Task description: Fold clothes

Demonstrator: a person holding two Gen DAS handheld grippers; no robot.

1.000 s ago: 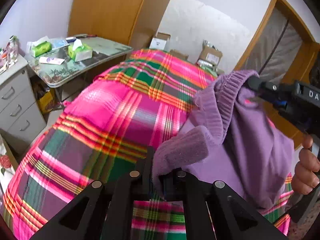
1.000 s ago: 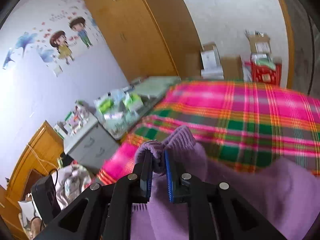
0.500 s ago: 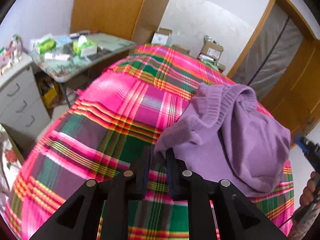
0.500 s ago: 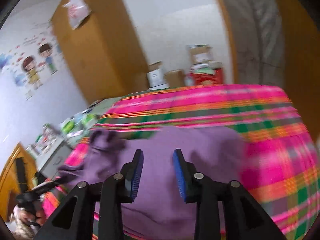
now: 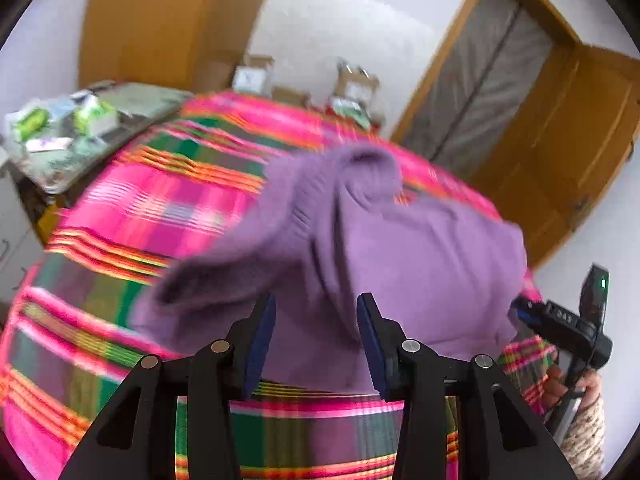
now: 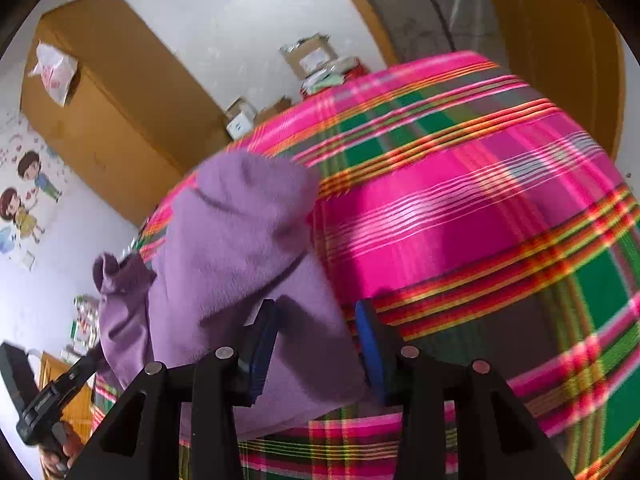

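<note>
A purple sweater [image 5: 400,248] lies in a loose heap on the bed, over a pink, green and orange plaid blanket [image 5: 168,208]. One rumpled end of it points toward the side table, and its ribbed edge stands up at the far side.

The left gripper [image 5: 316,340] hangs just over the near edge of the sweater with its jaws opening. The blue pads stand apart and press on nothing; the cloth lies below the gap. The right gripper [image 6: 316,344] is at the other side of the heap, its jaws also opening and gripping nothing, with a fold of sweater lying between and under them.

In the left view the right gripper shows white lettering on its black body, too blurred to read. Behind the bed stand cardboard boxes [image 5: 356,84] with white labels that cannot be read, a wooden wardrobe [image 6: 112,112], and cartoon children stickers [image 6: 24,192] on the wall.
</note>
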